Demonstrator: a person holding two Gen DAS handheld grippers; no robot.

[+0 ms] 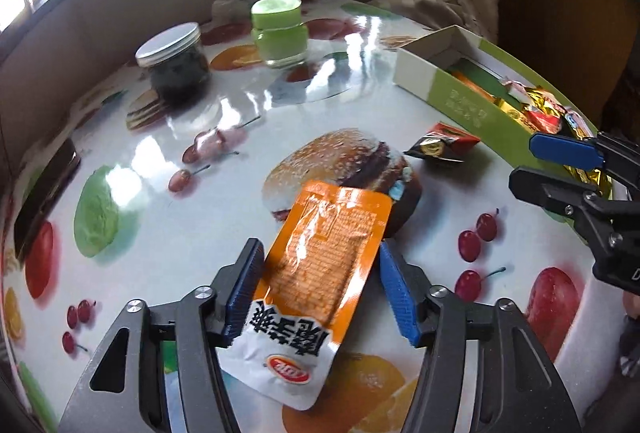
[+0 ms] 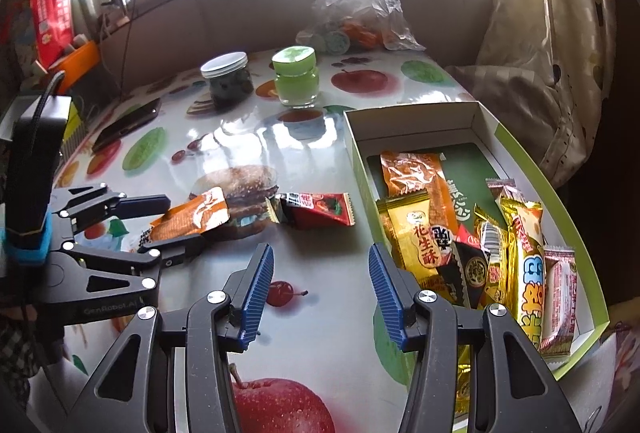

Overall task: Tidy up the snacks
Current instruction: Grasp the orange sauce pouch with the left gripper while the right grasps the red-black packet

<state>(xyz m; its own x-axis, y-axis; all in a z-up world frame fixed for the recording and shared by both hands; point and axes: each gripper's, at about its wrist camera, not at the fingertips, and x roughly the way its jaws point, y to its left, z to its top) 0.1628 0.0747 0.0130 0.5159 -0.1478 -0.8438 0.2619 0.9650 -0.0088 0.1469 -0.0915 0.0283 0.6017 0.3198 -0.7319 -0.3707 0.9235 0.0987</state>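
The left claw (image 1: 318, 291) stands released around the orange packet (image 1: 320, 273); closing off-centre, it may push it aside. The right claw (image 2: 320, 293) is released, empty.

Well beyond the open jaws stand a dark-filled jar (image 2: 228, 81) and a green-lidded jar (image 2: 296, 77), a crumpled plastic bag (image 2: 356, 5) behind them, a phone (image 2: 128, 123) off left.

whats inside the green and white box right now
Snack packets: an orange packet, a gold peanut-crisp bar, and a yellow bar among several others, over a green card. Whatever lies beneath the pile is covered.
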